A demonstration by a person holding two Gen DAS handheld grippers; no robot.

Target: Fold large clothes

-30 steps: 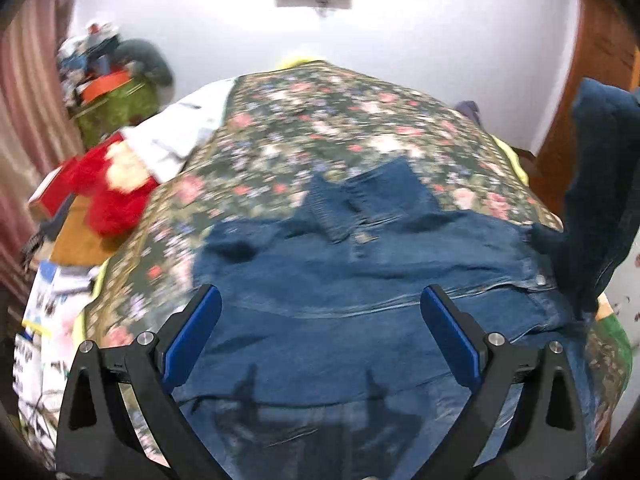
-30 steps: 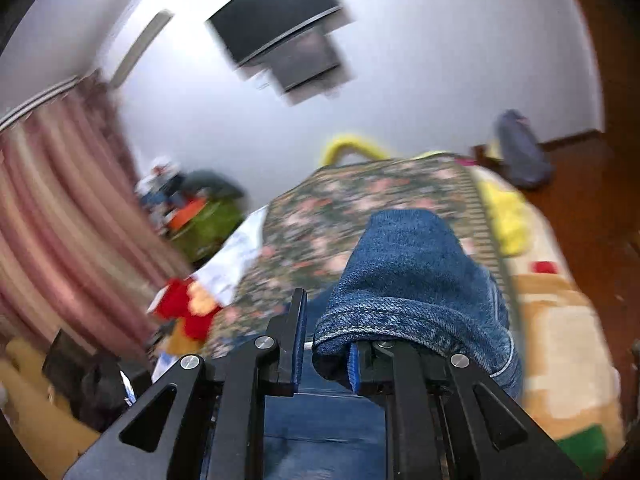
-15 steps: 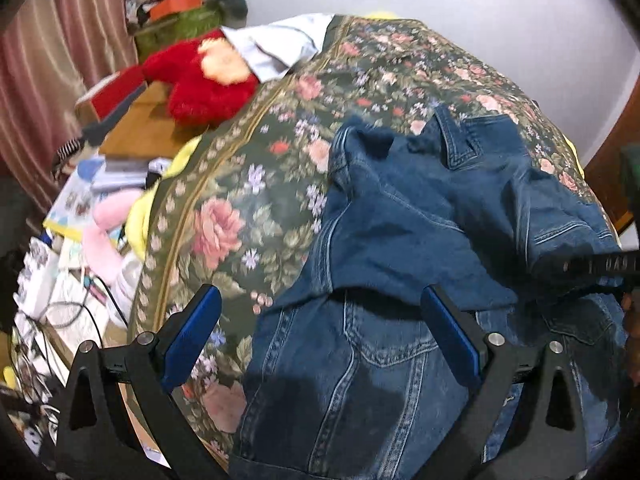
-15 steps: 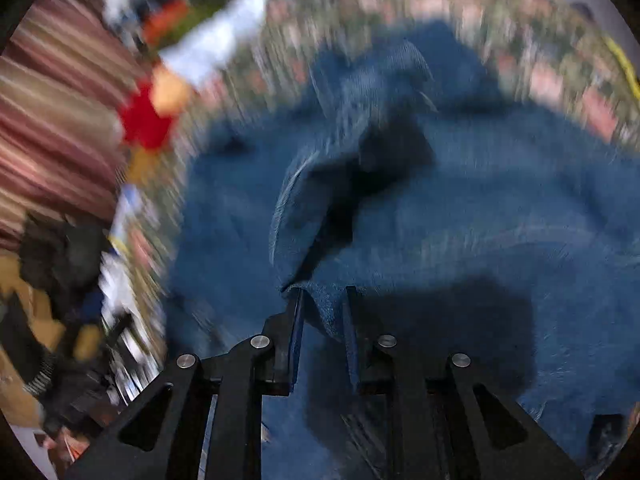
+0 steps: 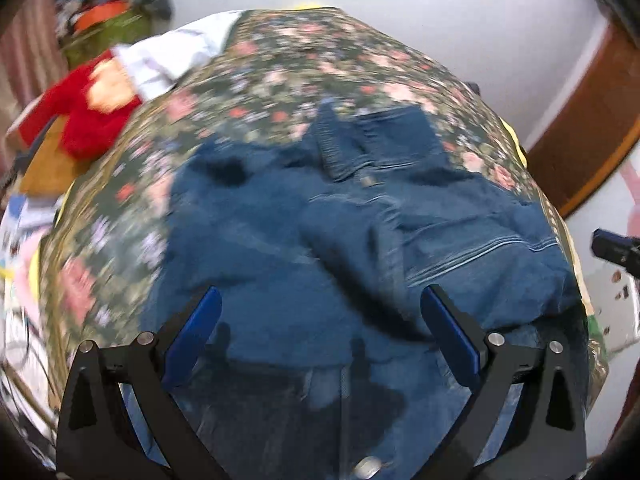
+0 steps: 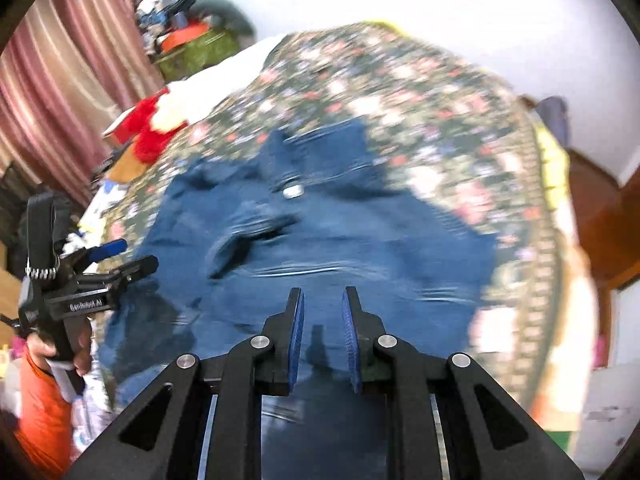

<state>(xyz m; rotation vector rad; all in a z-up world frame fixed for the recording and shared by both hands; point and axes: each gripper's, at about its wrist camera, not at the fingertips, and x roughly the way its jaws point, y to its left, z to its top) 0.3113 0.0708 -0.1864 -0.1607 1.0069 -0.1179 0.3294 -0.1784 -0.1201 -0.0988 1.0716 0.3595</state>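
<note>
A dark blue denim jacket (image 5: 320,240) lies spread on the floral bedspread (image 5: 320,52), collar at the far side, one sleeve folded across its body. It also shows in the right wrist view (image 6: 340,240). My left gripper (image 5: 316,316) hovers over the jacket's near part, wide open and empty. It also shows at the left of the right wrist view (image 6: 120,258). My right gripper (image 6: 322,320) is above the jacket's near edge, jaws a narrow gap apart with nothing between them. Both views are motion-blurred.
A red plush toy (image 5: 84,112) and a white cloth (image 5: 176,56) lie at the bed's far left. Cluttered shelves (image 6: 188,36) and a pink curtain (image 6: 60,80) stand to the left. A wooden door (image 5: 588,136) is at the right.
My right gripper has let go of the denim sleeve, which now lies across the jacket, and has pulled back. My left gripper has swung back over the jacket's near part.
</note>
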